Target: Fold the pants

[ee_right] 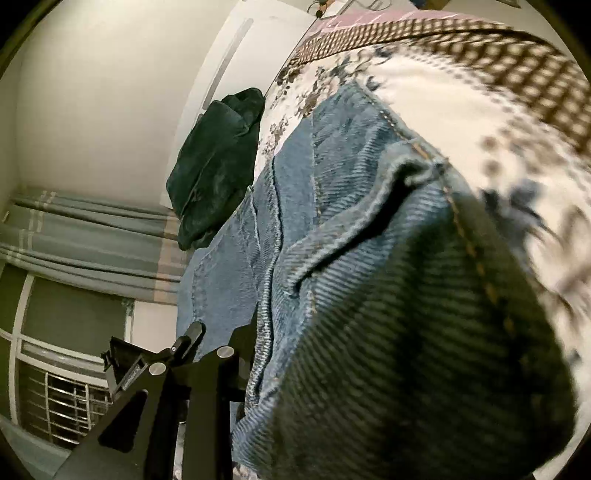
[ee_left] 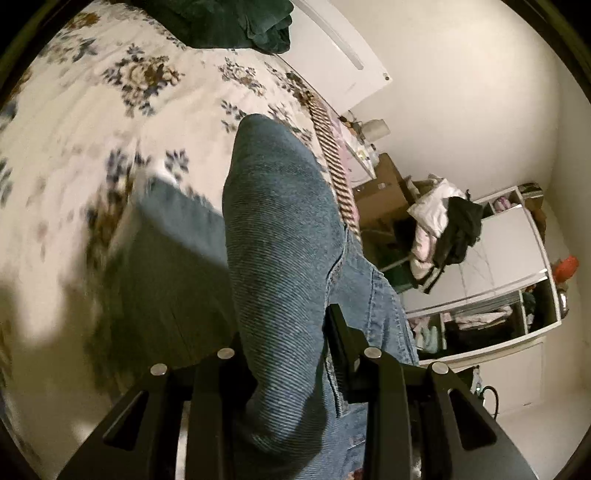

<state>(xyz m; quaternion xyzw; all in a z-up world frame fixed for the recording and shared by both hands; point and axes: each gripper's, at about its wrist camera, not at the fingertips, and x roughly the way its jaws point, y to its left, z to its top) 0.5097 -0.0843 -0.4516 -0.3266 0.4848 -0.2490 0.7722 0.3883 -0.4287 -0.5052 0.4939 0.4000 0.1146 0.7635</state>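
Blue denim pants point(ee_left: 280, 229) hang lifted over a bed with a floral cover point(ee_left: 92, 129). My left gripper point(ee_left: 291, 354) is shut on a fold of the denim, which bulges up between its black fingers point(ee_left: 338, 332). In the right wrist view the pants point(ee_right: 388, 295) fill most of the frame, waistband and seams showing. My right gripper point(ee_right: 295, 369) is shut on the denim; only its left finger point(ee_right: 192, 339) shows, the other is hidden by cloth. The far part of the pants lies on the bed point(ee_right: 461, 110).
A dark green blanket point(ee_left: 229, 22) lies at the bed's far end, also in the right wrist view point(ee_right: 218, 166). A white shelf unit with clothes point(ee_left: 498, 258) and cardboard boxes point(ee_left: 380, 195) stand beside the bed. A curtained window point(ee_right: 74, 240) is on the other side.
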